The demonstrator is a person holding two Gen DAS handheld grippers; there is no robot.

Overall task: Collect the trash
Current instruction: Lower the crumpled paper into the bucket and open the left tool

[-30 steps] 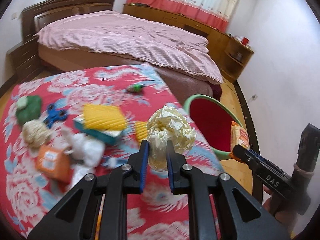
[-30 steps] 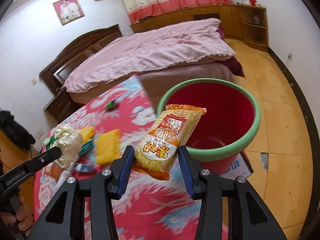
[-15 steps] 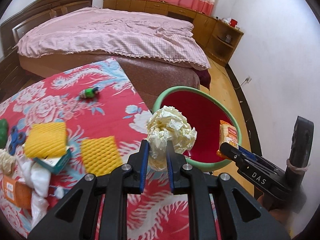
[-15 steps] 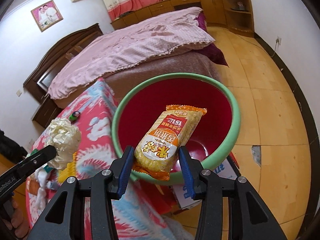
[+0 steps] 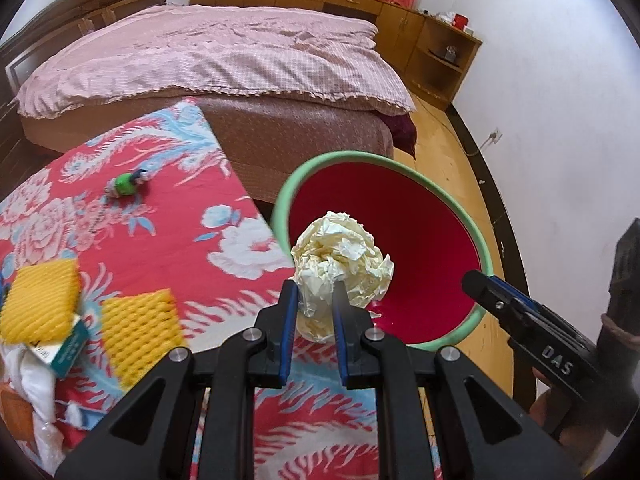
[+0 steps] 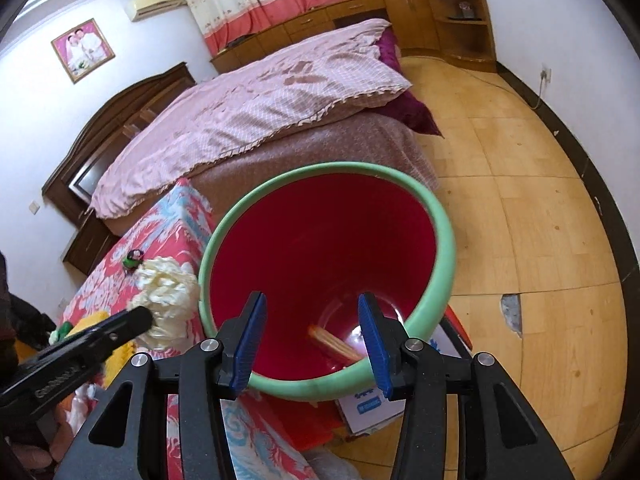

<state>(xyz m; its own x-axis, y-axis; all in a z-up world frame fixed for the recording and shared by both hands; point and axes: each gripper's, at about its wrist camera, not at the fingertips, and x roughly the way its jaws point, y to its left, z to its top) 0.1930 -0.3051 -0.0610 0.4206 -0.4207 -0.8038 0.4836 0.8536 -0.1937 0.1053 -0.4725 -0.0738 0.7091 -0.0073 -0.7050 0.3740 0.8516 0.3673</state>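
My left gripper [image 5: 313, 300] is shut on a crumpled cream paper ball [image 5: 344, 260], held at the near left rim of the red bin with a green rim [image 5: 486, 258]. The ball also shows in the right wrist view [image 6: 168, 294]. My right gripper [image 6: 312, 316] is open and empty above the bin [image 6: 440, 280]. The orange snack packet [image 6: 334, 344] lies blurred near the bin's bottom. The right gripper shows in the left wrist view [image 5: 486, 290] at the bin's right edge.
A table with a red floral cloth [image 5: 168, 232] holds yellow foam nets [image 5: 140, 320], a small box [image 5: 66, 354], white wrappers [image 5: 28, 376] and a green toy [image 5: 126, 184]. A pink bed [image 5: 220, 52] stands behind. Wooden floor [image 6: 540, 200] lies right of the bin.
My right gripper has opened and the snack packet has dropped into the bin. My left gripper has carried the paper ball right, over the bin's edge.
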